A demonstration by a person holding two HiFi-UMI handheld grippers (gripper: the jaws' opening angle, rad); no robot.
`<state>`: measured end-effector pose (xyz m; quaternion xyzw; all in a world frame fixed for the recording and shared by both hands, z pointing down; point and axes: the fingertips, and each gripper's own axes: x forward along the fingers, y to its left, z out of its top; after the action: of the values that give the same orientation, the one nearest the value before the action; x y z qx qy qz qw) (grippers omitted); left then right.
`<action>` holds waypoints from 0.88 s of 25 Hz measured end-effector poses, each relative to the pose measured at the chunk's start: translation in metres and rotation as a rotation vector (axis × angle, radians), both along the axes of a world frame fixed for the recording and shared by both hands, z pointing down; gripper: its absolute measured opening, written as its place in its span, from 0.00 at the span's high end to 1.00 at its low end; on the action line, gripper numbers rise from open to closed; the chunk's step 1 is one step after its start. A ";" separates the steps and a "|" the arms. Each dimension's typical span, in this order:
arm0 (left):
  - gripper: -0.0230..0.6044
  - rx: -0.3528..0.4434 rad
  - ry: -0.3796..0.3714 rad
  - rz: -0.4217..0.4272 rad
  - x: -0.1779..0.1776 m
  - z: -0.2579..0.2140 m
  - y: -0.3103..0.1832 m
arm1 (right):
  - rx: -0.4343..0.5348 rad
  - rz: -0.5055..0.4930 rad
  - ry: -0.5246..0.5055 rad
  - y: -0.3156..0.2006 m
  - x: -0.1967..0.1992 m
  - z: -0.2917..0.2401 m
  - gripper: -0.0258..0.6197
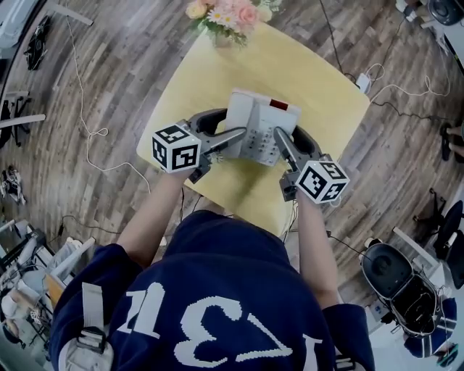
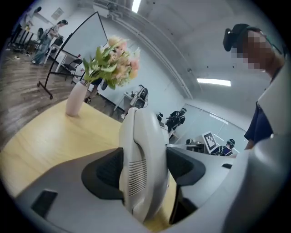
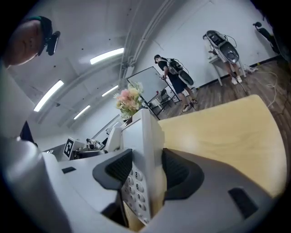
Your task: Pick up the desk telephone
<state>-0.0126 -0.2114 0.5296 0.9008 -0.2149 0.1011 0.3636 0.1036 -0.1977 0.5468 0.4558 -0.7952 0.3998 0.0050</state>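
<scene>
Desk telephone (image 1: 261, 124), white with a grey keypad, held over the middle of a yellow wooden table (image 1: 326, 90). The left gripper (image 1: 230, 138) is clenched on its left side, where the handset lies. The right gripper (image 1: 284, 141) clamps its right edge, beside the number keys. A vase of pink flowers (image 1: 226, 16) stands at the table's far edge.
</scene>
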 end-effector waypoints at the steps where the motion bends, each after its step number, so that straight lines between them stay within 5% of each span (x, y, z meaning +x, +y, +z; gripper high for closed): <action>1: 0.47 0.036 0.009 -0.003 0.000 -0.013 -0.001 | 0.037 -0.001 0.008 -0.002 0.000 -0.014 0.62; 13: 0.47 0.462 0.124 -0.006 0.031 -0.193 -0.006 | 0.464 0.036 0.037 -0.008 0.035 -0.195 0.62; 22: 0.47 0.610 0.180 -0.002 0.017 -0.256 0.013 | 0.627 0.041 0.079 0.010 0.023 -0.261 0.63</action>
<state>0.0047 -0.1989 0.2741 0.9733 -0.2034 -0.0485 0.0946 0.1264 -0.1875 0.2857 0.4663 -0.8695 0.1172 -0.1130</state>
